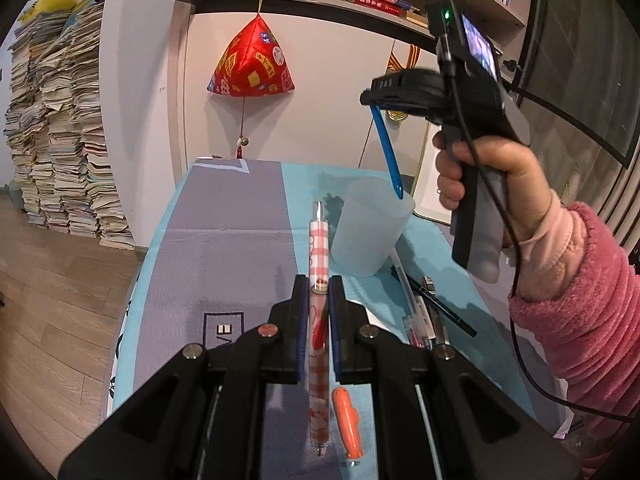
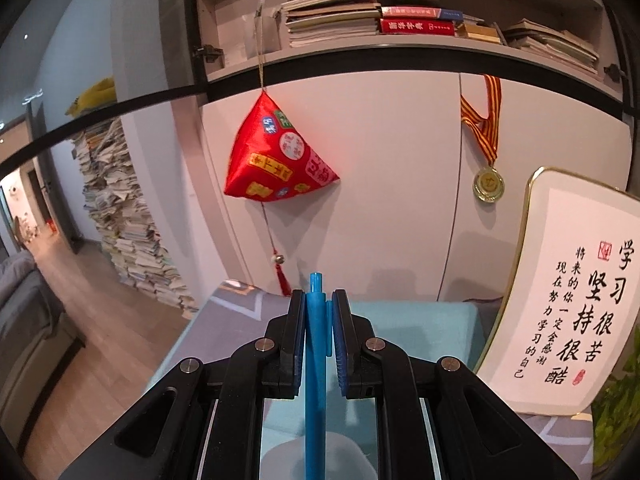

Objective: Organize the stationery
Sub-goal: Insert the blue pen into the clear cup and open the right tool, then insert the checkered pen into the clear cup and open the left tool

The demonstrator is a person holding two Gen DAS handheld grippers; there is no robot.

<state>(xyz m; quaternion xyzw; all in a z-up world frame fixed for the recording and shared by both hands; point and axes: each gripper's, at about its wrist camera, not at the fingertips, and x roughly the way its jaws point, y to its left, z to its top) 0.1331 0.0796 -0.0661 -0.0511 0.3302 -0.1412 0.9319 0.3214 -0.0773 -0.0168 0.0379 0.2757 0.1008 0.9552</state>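
Stationery is being sorted: right claw [image 1: 370, 100] is clamping a blue plastic pen [image 1: 387, 150] above the frosted plastic cup [image 1: 370, 228]; left claw [image 1: 318, 292] is gripping a pink-checked pen [image 1: 319, 256]; other pens [image 1: 430, 314] are lying unsorted on the desk [image 1: 224, 248].

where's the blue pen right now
The blue pen is clamped in the right gripper, hanging tip-down over the rim of the frosted cup. In the right wrist view it stands upright between the fingers.

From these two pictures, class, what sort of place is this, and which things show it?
Probably a home study: shelves of books, a tall stack of papers, and a framed calligraphy motto beside a medal.
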